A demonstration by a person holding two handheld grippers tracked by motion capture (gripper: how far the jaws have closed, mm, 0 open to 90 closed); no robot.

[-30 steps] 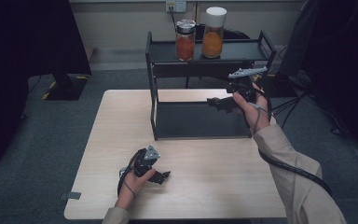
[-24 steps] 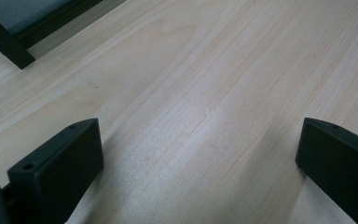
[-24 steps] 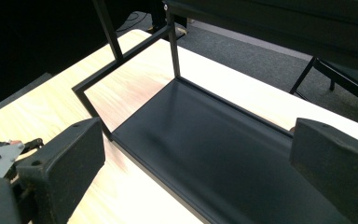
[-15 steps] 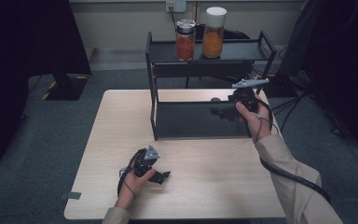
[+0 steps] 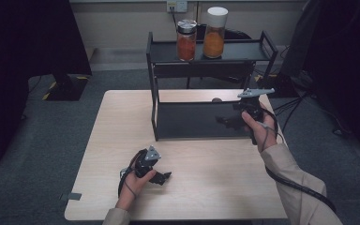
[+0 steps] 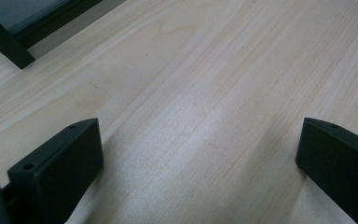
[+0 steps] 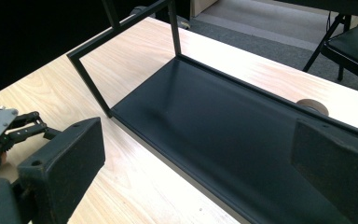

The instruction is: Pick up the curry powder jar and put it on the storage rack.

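- Since a second ago, the right gripper [image 5: 228,121] has been dropping from beside the top shelf toward the lower shelf, while the left gripper [image 5: 161,177] is staying where it was on the table [image 5: 215,187].
- At about 7 o'clock on the table in the high view, the left gripper is resting on the wood, its jaws pointing toward 3 o'clock; the left hand [image 5: 132,180] is wrapping its handle.
- Its jaws are standing wide apart in the left gripper view [image 6: 200,154], with bare wood between them and nothing held; a corner of the rack's foot [image 6: 7,44] is showing at 10 o'clock.
- Across the middle of the table the black two-level rack [image 5: 155,112] is standing, its long axis running 9 to 3 o'clock and its open front facing the person.
- On its top shelf two jars are standing upright, just beside each other: a dark-lidded jar [image 5: 186,40] of reddish-orange contents on the left and a taller white-lidded jar [image 5: 215,32] of orange contents on the right; no label is readable.
- At 3 o'clock the right gripper is hovering over the right end of the lower shelf [image 7: 223,135], held by the right hand [image 5: 260,131], jaws pointing toward 9 o'clock.
- Its jaws are spread wide in the right gripper view [image 7: 196,158], gripping nothing.
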